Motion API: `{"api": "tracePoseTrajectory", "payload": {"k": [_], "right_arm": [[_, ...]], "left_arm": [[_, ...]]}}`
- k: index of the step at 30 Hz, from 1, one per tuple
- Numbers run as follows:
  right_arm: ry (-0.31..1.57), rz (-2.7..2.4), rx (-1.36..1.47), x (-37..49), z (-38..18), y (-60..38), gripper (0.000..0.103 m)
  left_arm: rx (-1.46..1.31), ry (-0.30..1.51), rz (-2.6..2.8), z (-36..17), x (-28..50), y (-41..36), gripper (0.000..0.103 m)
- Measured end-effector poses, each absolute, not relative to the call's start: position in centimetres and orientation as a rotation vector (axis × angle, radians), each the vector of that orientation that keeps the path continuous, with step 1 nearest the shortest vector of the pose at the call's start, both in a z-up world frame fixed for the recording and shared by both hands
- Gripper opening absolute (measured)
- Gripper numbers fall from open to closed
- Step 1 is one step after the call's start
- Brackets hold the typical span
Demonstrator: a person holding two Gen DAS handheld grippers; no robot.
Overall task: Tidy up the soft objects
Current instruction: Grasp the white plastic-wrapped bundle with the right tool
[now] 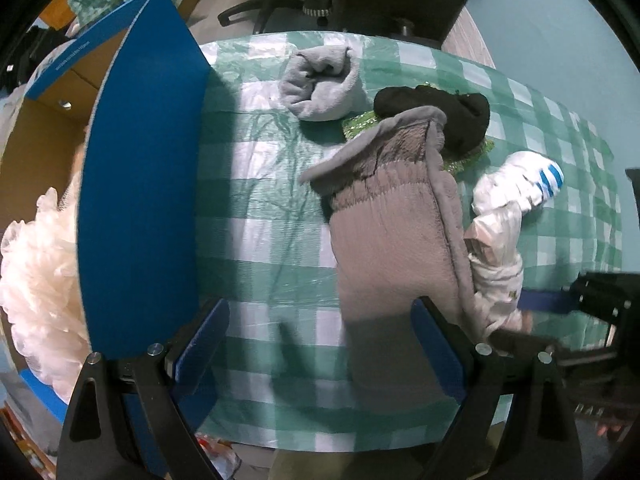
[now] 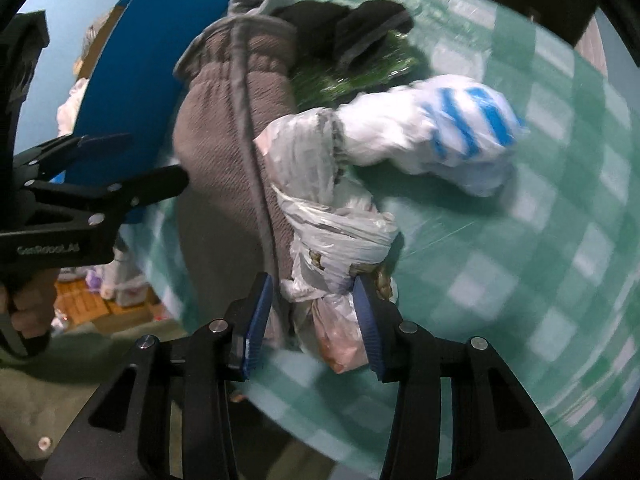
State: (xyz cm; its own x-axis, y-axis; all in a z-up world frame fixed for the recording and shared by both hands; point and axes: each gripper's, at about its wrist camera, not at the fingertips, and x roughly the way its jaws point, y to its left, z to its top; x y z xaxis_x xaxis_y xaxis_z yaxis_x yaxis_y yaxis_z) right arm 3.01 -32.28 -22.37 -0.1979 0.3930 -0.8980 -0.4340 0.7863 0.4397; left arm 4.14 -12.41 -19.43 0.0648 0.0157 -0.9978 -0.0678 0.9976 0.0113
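Observation:
A long brown-grey sock (image 1: pixel 384 216) lies on the checked table, its lower end between the wide-apart pads of my left gripper (image 1: pixel 320 312), close to the right pad. That gripper is open and points straight down. A twisted white plastic bag (image 2: pixel 340 184) with blue stripes at its far end lies beside the sock (image 2: pixel 224 120). My right gripper (image 2: pixel 314 316) is shut on the bag's near knotted end. In the left wrist view the bag (image 1: pixel 500 216) lies right of the sock, with the right gripper (image 1: pixel 520 320) at its lower end. The left gripper (image 2: pixel 156 158) shows at the left edge of the right wrist view.
A rolled grey sock (image 1: pixel 320 84), a black sock (image 1: pixel 436 112) and a green glittery piece (image 1: pixel 360 124) lie farther back on the green-checked tablecloth (image 1: pixel 260 240). A blue box flap (image 1: pixel 144 184) stands at the table's left edge, with crumpled pale plastic (image 1: pixel 36 280) inside the box.

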Motion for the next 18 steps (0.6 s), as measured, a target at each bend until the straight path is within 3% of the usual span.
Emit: {"api": "tracePoseTrajectory", "payload": {"k": [5, 6, 8, 18], "right_arm": [[1.580, 0.702, -0.038, 1.1, -21.9, -30.9, 0.044], [1.563, 0.669, -0.036, 1.0, -21.6, -31.0, 0.047], [1.520, 0.613, 0.003, 1.1, -20.9, -31.6, 0.062], [1.448, 0.552, -0.050, 3.0, -20.1, -30.9, 0.061]], "left_arm": [[-0.040, 1.505, 0.040, -18.5, 3.3, -10.9, 0.093], [-0.037, 1.503, 0.034, -18.3, 3.1, -10.9, 0.093], [-0.034, 1.503, 0.024, -18.3, 3.0, -10.9, 0.093], [-0.034, 1.510, -0.020, -18.0, 1.1, -11.6, 0.093]]}}
